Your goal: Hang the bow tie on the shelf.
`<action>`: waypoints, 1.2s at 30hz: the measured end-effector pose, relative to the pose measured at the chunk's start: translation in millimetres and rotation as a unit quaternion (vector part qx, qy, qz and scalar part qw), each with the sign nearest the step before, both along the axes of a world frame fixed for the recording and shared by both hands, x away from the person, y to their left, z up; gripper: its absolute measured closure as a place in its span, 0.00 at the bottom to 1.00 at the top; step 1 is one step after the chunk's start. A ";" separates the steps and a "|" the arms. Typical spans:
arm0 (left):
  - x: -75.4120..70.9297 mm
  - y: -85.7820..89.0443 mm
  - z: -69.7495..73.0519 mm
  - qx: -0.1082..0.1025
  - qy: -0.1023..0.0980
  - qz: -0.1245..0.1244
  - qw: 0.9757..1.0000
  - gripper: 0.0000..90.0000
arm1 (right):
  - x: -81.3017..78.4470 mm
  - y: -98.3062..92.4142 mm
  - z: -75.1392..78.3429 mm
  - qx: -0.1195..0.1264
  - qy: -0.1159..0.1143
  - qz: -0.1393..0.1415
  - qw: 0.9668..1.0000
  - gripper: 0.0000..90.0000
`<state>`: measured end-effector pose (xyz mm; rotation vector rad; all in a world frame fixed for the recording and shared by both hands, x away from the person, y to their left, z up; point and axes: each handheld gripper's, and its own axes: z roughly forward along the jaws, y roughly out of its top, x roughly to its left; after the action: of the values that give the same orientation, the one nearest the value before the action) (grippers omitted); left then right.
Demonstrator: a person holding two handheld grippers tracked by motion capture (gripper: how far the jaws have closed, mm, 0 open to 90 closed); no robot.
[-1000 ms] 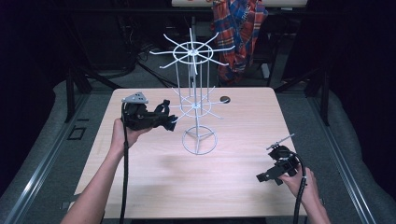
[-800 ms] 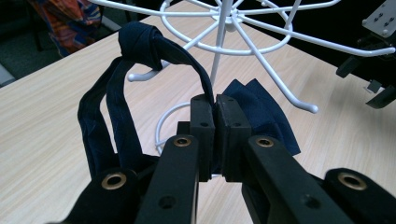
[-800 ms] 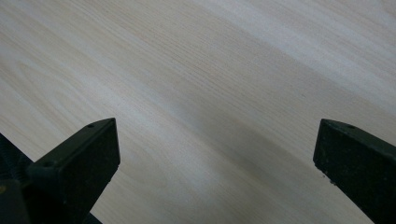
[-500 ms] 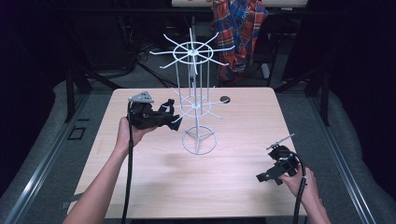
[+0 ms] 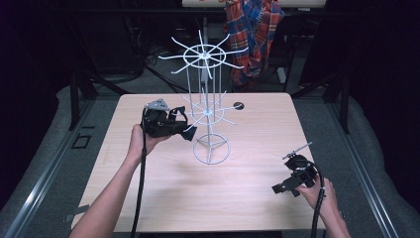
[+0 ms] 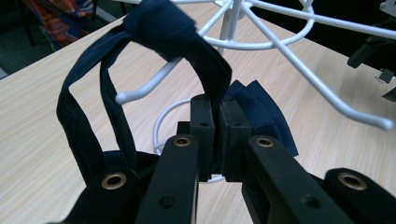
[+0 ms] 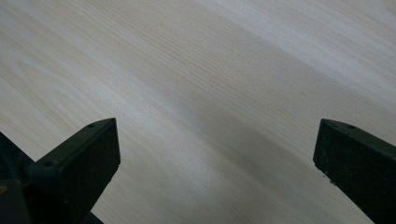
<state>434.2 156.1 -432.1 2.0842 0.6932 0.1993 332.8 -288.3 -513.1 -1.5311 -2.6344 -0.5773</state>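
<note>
On the counter: pale wood-grain counter (image 5: 148,193), a small dark round thing (image 5: 238,105) near its far edge.
Room: dark all round, grey floor, a red and blue plaid cloth (image 5: 253,34) hanging behind.
Left gripper: the left gripper (image 6: 216,121), held up just left of the rack, is clenched on a dark navy strap (image 6: 205,70); the strap loops up over a white prong, with more navy fabric bunched behind the jaws.
Middle: a white wire rack (image 5: 208,104) stands upright on its ring base.
Right gripper: the right gripper (image 5: 280,187), low at the near right corner, is spread wide, grasping nothing, bare wood beneath.
</note>
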 end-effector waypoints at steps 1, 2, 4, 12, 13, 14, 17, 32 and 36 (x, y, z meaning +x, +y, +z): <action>0.1 -0.3 -0.6 0.001 0.000 0.001 1.000 0.96 | -0.2 0.2 -0.2 0.001 -0.001 -0.002 1.000 0.00; 0.2 -0.2 -0.8 0.003 0.000 0.000 1.000 0.96 | -0.2 0.2 -0.1 0.001 0.000 -0.002 1.000 0.00; 0.3 0.0 -1.0 0.005 -0.001 0.001 1.000 0.96 | 0.0 0.1 0.0 0.000 0.001 0.000 1.000 0.00; -2.4 -0.8 2.4 0.005 -0.017 0.002 1.000 0.96 | 0.0 0.1 0.0 0.001 0.000 0.000 1.000 0.00; -3.1 -1.5 3.2 0.006 -0.021 0.000 1.000 0.96 | 0.1 0.0 -0.1 -0.001 0.000 0.001 1.000 0.00; -3.4 -1.8 3.7 0.007 -0.022 -0.002 1.000 0.96 | 0.2 -0.1 0.1 -0.008 -0.002 0.001 1.000 0.00; -3.7 -2.5 3.7 0.009 -0.026 -0.005 1.000 0.96 | -0.3 0.3 0.4 -0.006 -0.003 0.000 1.000 0.00; 1.4 -1.1 -8.7 0.016 -0.021 -0.003 1.000 0.95 | -0.2 0.9 -0.1 0.000 -0.002 0.001 1.000 0.00; 2.0 -1.7 -13.0 0.016 -0.022 0.003 1.000 0.95 | -0.5 1.2 -1.1 -0.001 -0.004 -0.002 1.000 0.00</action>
<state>436.2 154.4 -445.1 2.1027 0.6723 0.2611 332.4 -287.1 -514.3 -1.5380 -2.6386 -0.5823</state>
